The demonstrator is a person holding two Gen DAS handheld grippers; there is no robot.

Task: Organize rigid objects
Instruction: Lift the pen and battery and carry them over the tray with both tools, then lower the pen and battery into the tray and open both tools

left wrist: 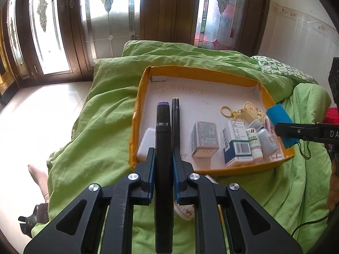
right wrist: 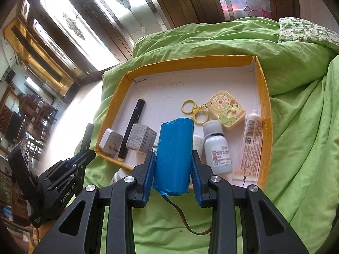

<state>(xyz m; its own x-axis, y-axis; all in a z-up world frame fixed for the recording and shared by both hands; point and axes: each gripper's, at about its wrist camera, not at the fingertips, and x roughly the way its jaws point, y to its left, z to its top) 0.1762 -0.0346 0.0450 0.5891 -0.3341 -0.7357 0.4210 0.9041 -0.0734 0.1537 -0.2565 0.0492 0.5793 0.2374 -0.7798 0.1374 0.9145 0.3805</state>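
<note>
Left gripper (left wrist: 162, 158) clamps a black purple-capped marker (left wrist: 162, 131). Right gripper (right wrist: 172, 167) grips a blue cylinder (right wrist: 174, 154). The yellow-rimmed cardboard tray (right wrist: 266, 97) lies just ahead of both.

Marker (left wrist: 162, 148) lower end cut off at frame bottom. Box (right wrist: 198, 141) behind blue cylinder (right wrist: 174, 154) mostly hidden; tray (right wrist: 190, 62) handwriting illegible.

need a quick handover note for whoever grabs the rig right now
Left tool: shut on a black marker with a purple cap, held over the near left of the yellow tray.
Right tool: shut on a blue cylinder, over the tray's near edge.
Done: pen, charger, small box, bottles, tube and keychain lie in the tray.
Left: place the marker and the cylinder.
</note>
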